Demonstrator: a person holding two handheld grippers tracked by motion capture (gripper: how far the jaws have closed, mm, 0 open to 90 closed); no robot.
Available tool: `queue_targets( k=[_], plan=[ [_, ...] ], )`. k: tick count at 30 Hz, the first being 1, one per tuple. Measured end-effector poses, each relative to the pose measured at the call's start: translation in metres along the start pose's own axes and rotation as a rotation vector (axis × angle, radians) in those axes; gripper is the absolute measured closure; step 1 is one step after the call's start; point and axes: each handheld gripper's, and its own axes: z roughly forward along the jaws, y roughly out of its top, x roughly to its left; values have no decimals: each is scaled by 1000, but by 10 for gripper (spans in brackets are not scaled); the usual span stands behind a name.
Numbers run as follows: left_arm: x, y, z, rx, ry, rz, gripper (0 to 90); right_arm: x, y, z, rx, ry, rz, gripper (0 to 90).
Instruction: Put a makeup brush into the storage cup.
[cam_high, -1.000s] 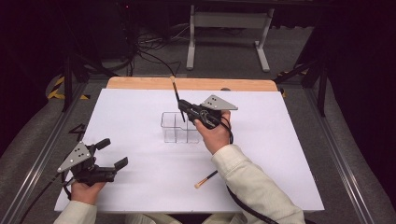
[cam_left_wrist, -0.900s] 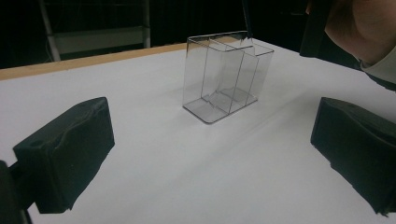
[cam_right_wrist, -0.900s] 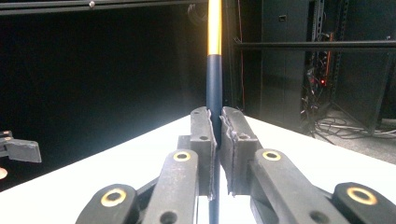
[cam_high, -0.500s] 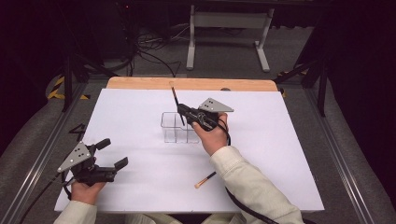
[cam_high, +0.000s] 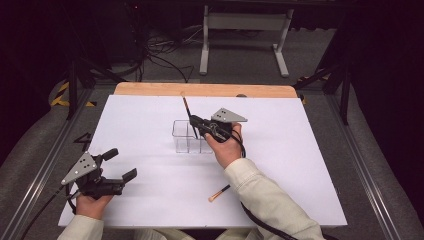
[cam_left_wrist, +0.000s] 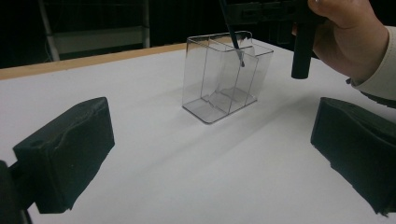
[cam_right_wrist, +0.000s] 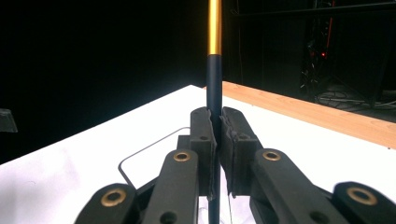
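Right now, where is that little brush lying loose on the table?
In the high view, the small brush lies flat on the white table near its front edge, just left of the person's right sleeve.

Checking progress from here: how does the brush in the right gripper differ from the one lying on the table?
The held brush stands near upright, clamped in the right gripper, tip inside the clear organizer. The loose brush lies flat on the white table, untouched, nearer the person. Both are slender makeup brushes.

The high view looks forward and down over the whole table (cam_high: 150, 120). The left gripper view sits low and faces the box (cam_left_wrist: 224, 77), well beyond its jaws. The right gripper view looks along its jaws, very near the brush (cam_right_wrist: 214, 93) between them. All share the box.
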Motion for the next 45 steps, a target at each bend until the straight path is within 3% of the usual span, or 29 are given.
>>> queue_targets(
  k=[36,37,38,39,42,45],
  plan=[
    [-1,1,0,4,1,5,2,1,-11,-4,47,-5,37,834],
    [-1,1,0,5,2,5,2,1,-11,-5,54,0,43,809],
    [-1,1,0,5,2,5,2,3,-10,-6,46,2,41,695],
    [-1,1,0,4,2,6,2,3,-10,-6,46,2,41,695],
    [-1,1,0,6,0,9,2,6,-5,-10,7,17,30,503],
    [-1,1,0,6,0,9,2,9,3,-16,-26,23,4,408]
  ],
)
